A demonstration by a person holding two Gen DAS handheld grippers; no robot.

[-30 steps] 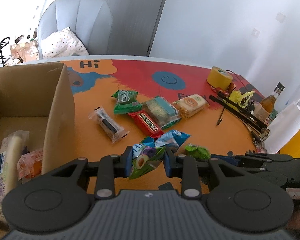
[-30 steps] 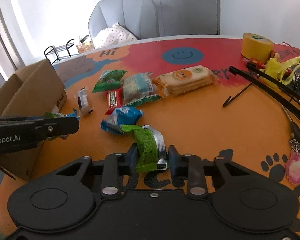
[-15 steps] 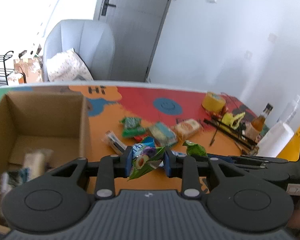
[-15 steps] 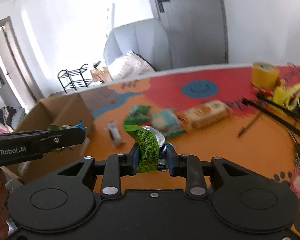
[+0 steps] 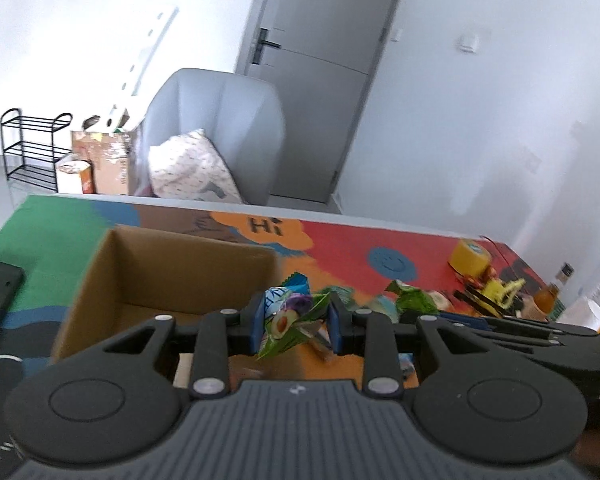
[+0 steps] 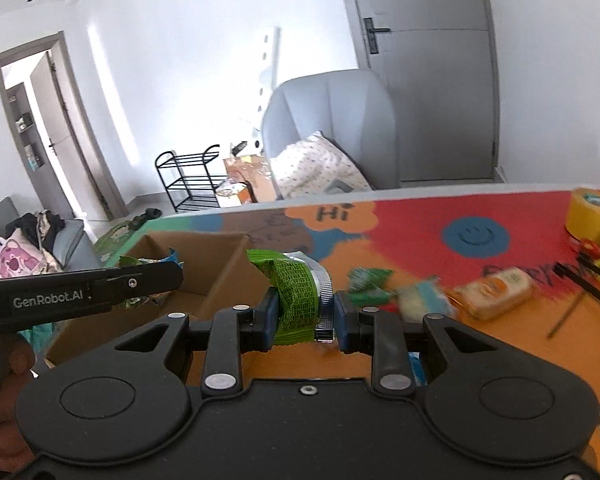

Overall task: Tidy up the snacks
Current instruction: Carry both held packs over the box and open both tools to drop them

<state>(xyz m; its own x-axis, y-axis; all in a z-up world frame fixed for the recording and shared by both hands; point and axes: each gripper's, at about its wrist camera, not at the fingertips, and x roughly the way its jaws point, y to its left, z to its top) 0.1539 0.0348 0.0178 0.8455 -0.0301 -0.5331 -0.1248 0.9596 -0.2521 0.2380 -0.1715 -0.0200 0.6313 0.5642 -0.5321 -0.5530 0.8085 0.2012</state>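
A bright white room with a grey armchair (image 5: 220, 132) behind a colourful counter (image 5: 340, 240), both grippers carrying snack packets toward a box.

At lower left of the left wrist view stands the open cardboard box (image 5: 172, 268); at centre the left gripper (image 5: 296, 322) is clamped on a blue-and-green fruit packet (image 5: 288, 320), pinched across its crumpled middle. In the right wrist view the right gripper (image 6: 306, 314), low and centre, squeezes a green foil packet (image 6: 296, 296) across its folded body. Both packets look light, soft and crinkly, likely slippery on the film, so holding the bunched middle seems safest. Further right, loose snacks (image 6: 492, 290) lie on the orange area, and a yellow tape roll (image 6: 590, 214) sits at the far right.
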